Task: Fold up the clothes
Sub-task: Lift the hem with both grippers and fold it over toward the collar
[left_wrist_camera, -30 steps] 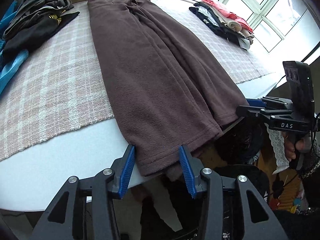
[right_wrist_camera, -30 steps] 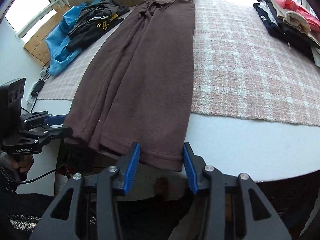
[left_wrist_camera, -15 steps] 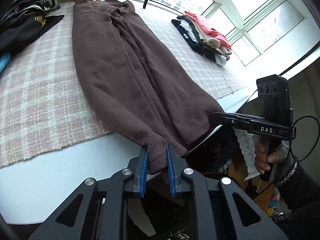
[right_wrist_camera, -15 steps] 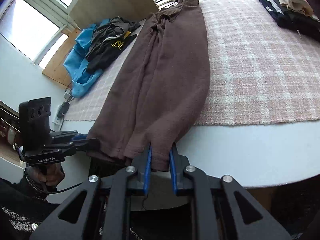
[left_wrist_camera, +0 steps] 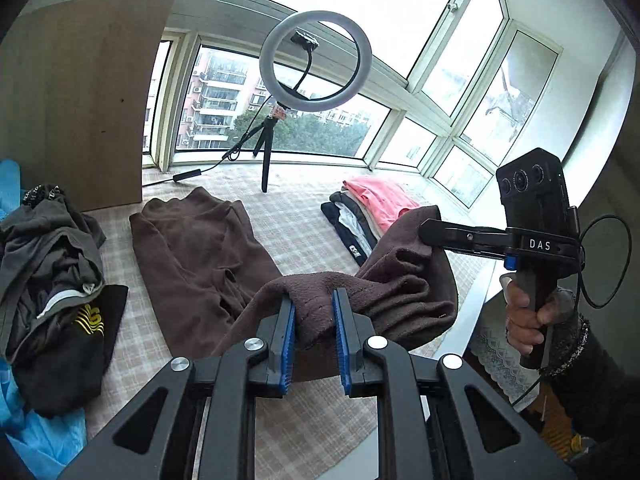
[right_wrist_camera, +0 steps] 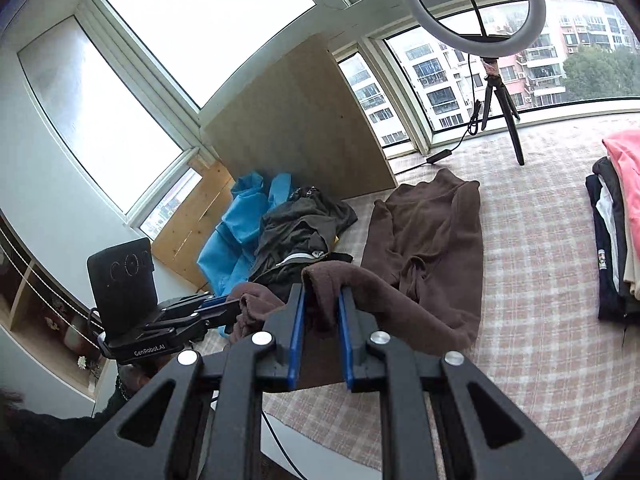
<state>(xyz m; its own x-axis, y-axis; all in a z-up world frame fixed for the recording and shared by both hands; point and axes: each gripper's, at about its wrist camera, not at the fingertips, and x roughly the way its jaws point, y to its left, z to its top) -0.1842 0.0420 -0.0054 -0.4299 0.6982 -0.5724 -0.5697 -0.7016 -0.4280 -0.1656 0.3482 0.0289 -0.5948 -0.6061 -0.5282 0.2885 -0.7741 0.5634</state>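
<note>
Left gripper (left_wrist_camera: 314,330) and right gripper (right_wrist_camera: 322,330) each clench the brown garment (left_wrist_camera: 200,256) hem, apparently raised; folded stack (left_wrist_camera: 366,214) centre-right, dark pile (left_wrist_camera: 52,276) left.

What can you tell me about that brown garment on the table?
The brown fleece garment looks soft and fuzzy, long, creased down its middle. Its far part lies flat on the checked tablecloth; its near hem is lifted and draped between the left tool and right tool, each shut on a hem corner.
</note>
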